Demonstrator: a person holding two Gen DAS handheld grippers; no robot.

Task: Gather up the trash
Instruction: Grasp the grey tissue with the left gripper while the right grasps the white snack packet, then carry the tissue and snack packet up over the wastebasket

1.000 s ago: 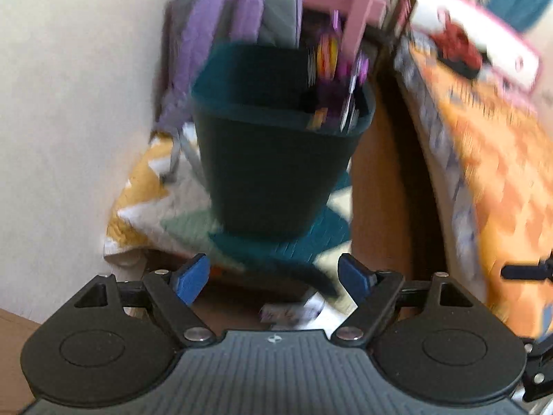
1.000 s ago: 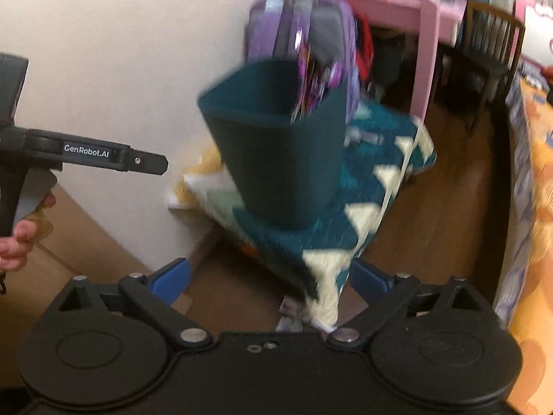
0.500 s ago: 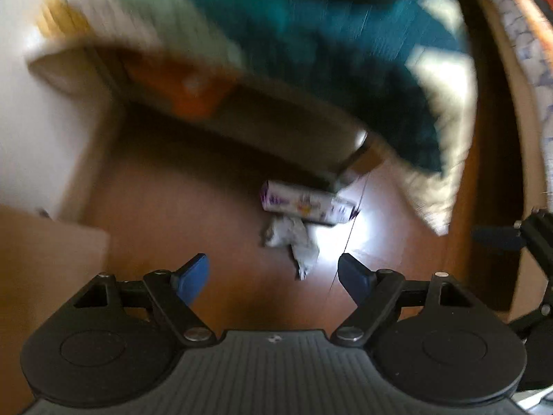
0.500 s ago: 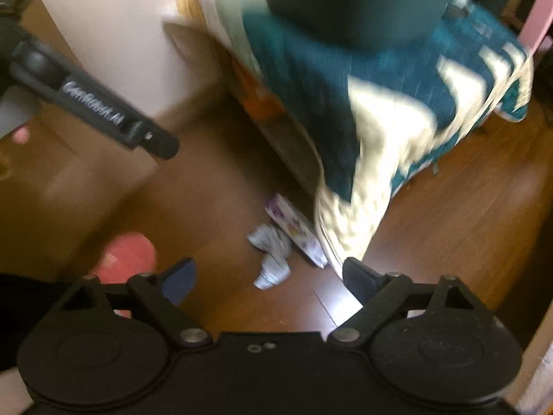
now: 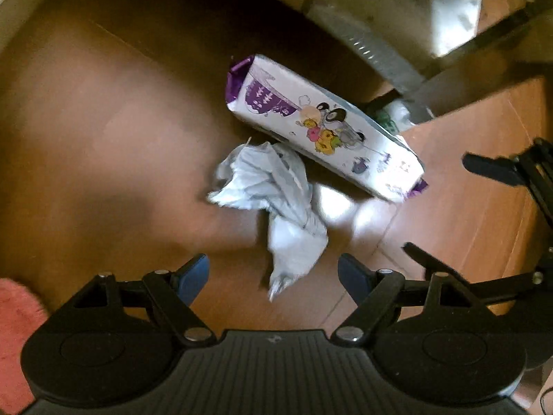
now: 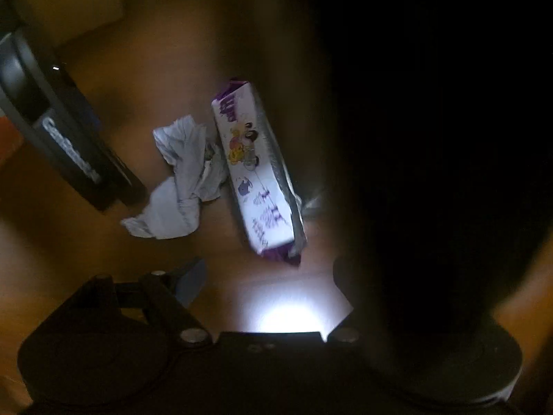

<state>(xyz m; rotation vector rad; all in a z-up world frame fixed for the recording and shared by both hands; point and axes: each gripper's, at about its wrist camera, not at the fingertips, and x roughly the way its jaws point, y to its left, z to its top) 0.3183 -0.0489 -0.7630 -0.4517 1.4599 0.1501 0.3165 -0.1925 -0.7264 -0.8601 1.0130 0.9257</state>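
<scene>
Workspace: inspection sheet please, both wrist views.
Surface: brown wood floor, glare patch.
Job's things: crumpled white paper touching a white-and-purple cartoon wrapper.
Clutter: pink fuzzy item at frame edge; green-white scrap behind the wrapper.
Grippers: left gripper open over the paper; right gripper closing, nothing between its jaws.
Cables: nothing seen.
Surroundings: furniture base; dark shape fills the right view's right side.

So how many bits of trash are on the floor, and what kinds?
Crumpled white paper: 1
White and purple cartoon wrapper: 1
Total: 2
Something small and green shows behind the wrapper; too hidden to count.
</scene>
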